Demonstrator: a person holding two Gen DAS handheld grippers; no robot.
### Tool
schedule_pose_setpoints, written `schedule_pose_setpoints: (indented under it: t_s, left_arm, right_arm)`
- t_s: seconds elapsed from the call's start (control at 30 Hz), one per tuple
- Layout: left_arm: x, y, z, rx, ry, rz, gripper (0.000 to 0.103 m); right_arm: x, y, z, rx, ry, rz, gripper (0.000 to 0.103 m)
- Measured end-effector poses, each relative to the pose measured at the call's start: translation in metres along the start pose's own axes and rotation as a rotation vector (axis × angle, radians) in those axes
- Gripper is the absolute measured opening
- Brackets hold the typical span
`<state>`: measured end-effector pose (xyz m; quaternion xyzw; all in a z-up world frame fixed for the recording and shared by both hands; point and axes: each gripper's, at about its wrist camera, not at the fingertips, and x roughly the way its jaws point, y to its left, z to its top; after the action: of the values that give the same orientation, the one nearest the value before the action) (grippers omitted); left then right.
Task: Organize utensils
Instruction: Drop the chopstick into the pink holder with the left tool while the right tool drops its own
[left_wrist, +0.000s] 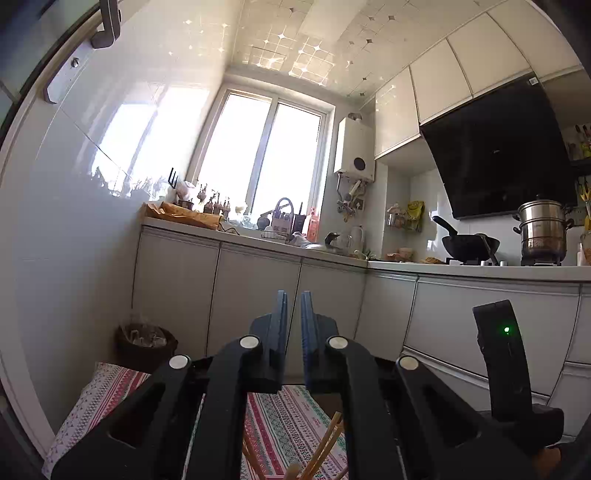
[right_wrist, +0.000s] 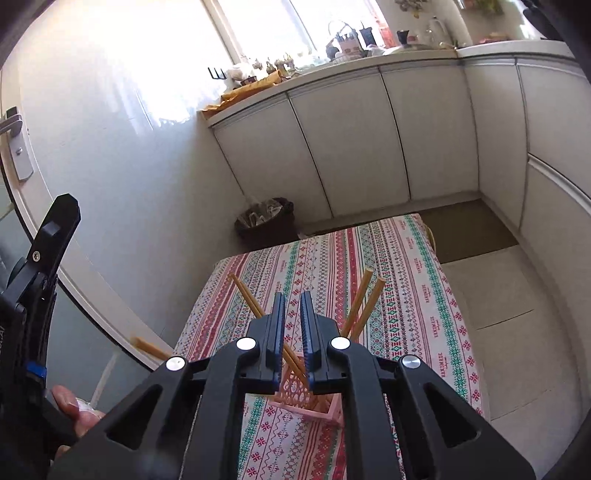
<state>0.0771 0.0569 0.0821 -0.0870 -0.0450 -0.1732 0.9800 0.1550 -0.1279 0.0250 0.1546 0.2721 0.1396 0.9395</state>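
Note:
A pink lattice holder (right_wrist: 295, 397) stands on the table's patterned cloth (right_wrist: 406, 295), right under my right gripper (right_wrist: 292, 295). Several wooden chopsticks lean out of it, two to the right (right_wrist: 364, 306). One chopstick (right_wrist: 245, 295) slants from the upper left down between the right jaws, which stand slightly apart and do not press on it. My left gripper (left_wrist: 293, 295) points level at the cabinets, shut with nothing between its fingers. In the left wrist view, chopstick tops (left_wrist: 325, 443) show low down. The left gripper's body (right_wrist: 48, 251) shows at the left of the right wrist view.
A dark waste bin (right_wrist: 266, 219) sits on the floor past the table's far left corner. White cabinets (right_wrist: 351, 140) run along the back and right. A door with a handle (right_wrist: 14, 122) curves along the left. A hand (right_wrist: 74, 410) is at the lower left.

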Motion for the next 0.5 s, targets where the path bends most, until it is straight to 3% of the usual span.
schedule_pose_setpoints:
  t_s: [0.1,0.17,0.27,0.37,0.43,0.47,0.5]
  left_arm:
    - [-0.003,0.005,0.003,-0.024,0.031,-0.008,0.007]
    - [0.0,0.01,0.0,-0.044,0.07,-0.005,0.007]
    - [0.001,0.015,-0.003,-0.056,0.104,0.017,0.007]
    - [-0.003,0.019,0.009,-0.093,0.133,0.023,0.01]
    - [-0.006,0.019,0.017,-0.105,0.17,0.036,0.033]
    - [-0.009,0.018,0.019,-0.11,0.185,0.043,0.039]
    - [-0.011,0.015,0.02,-0.107,0.207,0.058,0.052]
  right_arm:
    - [-0.01,0.002,-0.002,-0.003,-0.013,0.013,0.025]
    - [-0.016,0.001,-0.007,0.005,-0.009,0.027,0.025]
    - [-0.013,0.0,-0.013,0.006,0.022,0.019,0.043]
    - [-0.023,-0.005,-0.012,0.064,0.005,0.049,0.043]
    - [-0.044,-0.006,-0.013,0.087,-0.044,0.065,0.045]
    - [-0.057,-0.007,-0.016,0.094,-0.07,0.062,0.05]
    - [-0.071,-0.006,-0.02,0.091,-0.099,0.043,0.058]
